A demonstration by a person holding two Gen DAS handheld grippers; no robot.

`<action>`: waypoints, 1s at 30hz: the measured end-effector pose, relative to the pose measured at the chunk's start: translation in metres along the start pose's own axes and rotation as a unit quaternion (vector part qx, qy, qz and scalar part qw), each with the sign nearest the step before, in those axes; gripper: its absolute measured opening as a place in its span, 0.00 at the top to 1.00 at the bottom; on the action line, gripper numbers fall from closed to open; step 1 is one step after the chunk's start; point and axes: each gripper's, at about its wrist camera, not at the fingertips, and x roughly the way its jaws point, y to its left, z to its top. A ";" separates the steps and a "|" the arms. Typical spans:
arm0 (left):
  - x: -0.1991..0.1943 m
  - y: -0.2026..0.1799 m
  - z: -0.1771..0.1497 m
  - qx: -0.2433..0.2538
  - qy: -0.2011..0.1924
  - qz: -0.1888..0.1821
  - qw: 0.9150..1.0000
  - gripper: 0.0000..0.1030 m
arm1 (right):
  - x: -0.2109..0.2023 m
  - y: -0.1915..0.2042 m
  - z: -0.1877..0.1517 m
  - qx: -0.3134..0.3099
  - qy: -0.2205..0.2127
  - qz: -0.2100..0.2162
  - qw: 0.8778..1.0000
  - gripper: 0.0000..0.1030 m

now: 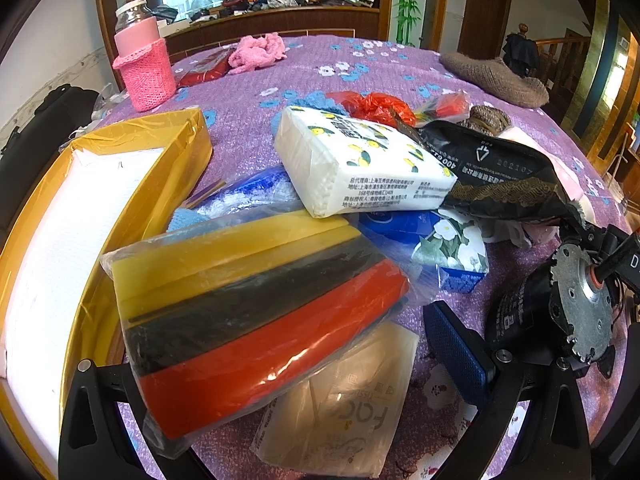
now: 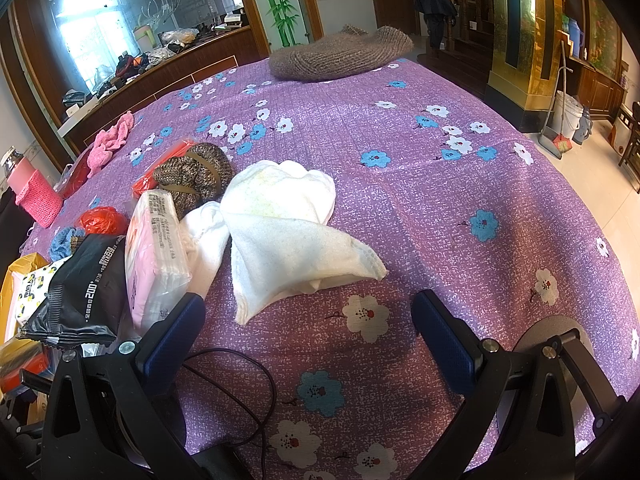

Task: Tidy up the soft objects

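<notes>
Between the fingers of the left claw [image 1: 280,364] sits a clear plastic pack of sponges [image 1: 256,312], its yellow, black and red layers running lengthwise from lower left to upper right. The left finger is hidden behind the pack, and the blue-padded right finger [image 1: 456,344] stands apart from its red edge, so I cannot tell whether the pack is gripped. Its left end overhangs the yellow box [image 1: 176,168], which has a white lining and lies on the purple flowered surface [image 1: 248,128].

Under the pack lies a translucent tissue packet [image 1: 340,408] with lettering that reads roughly "Face tissue" upside down. Beyond it, a white tissue pack [image 1: 360,160] with a lemon print and small Chinese address text lies tilted, its long axis running left to right. A black foil pouch [image 1: 496,176] beside it carries "202107" and part of a number starting "400". A blue floral tissue pack [image 1: 440,248] lies below these.

Over on the right, the right claw [image 2: 308,336] is wide open and holds nothing, hovering just short of a crumpled white towel [image 2: 288,232] whose corner points toward it. Left of the towel a pink tissue pack [image 2: 154,248] stands on edge, and in this view the black pouch shows "200". A brown knitted hat [image 2: 192,180] sits behind.
</notes>
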 end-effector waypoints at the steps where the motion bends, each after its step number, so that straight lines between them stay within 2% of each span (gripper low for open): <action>1: 0.000 0.000 0.001 0.003 0.008 -0.004 1.000 0.01 | 0.000 0.000 0.000 0.000 0.000 0.000 1.000 0.00; 4: 0.003 0.001 0.007 0.019 0.034 -0.018 0.999 0.01 | 0.000 0.000 0.000 0.000 0.000 0.000 1.000 0.00; 16: -0.001 0.000 0.006 0.008 0.035 -0.006 0.999 0.01 | 0.000 0.001 0.000 0.000 0.000 0.000 1.000 0.00; 19: -0.003 -0.002 0.002 -0.008 0.015 0.005 1.000 0.01 | -0.001 0.000 0.000 -0.004 0.007 0.007 1.000 0.00; 22: -0.003 -0.004 0.000 -0.016 0.016 0.012 1.000 0.01 | -0.001 0.000 0.001 -0.014 0.018 0.008 1.000 0.00; 25: -0.005 -0.002 0.000 -0.013 0.019 0.003 1.000 0.01 | -0.002 0.001 0.001 -0.017 0.020 0.006 1.000 0.00; 27: -0.013 0.003 -0.002 -0.018 0.014 -0.008 1.000 0.05 | -0.001 0.001 0.001 -0.020 0.023 0.004 1.000 0.00; 29: -0.033 0.012 -0.003 -0.030 -0.010 -0.027 0.999 0.05 | 0.001 0.002 0.001 -0.019 0.023 0.000 1.000 0.00; 30: -0.049 0.017 -0.003 -0.030 -0.035 -0.030 0.998 0.05 | -0.001 0.003 -0.001 -0.018 0.023 -0.005 1.000 0.01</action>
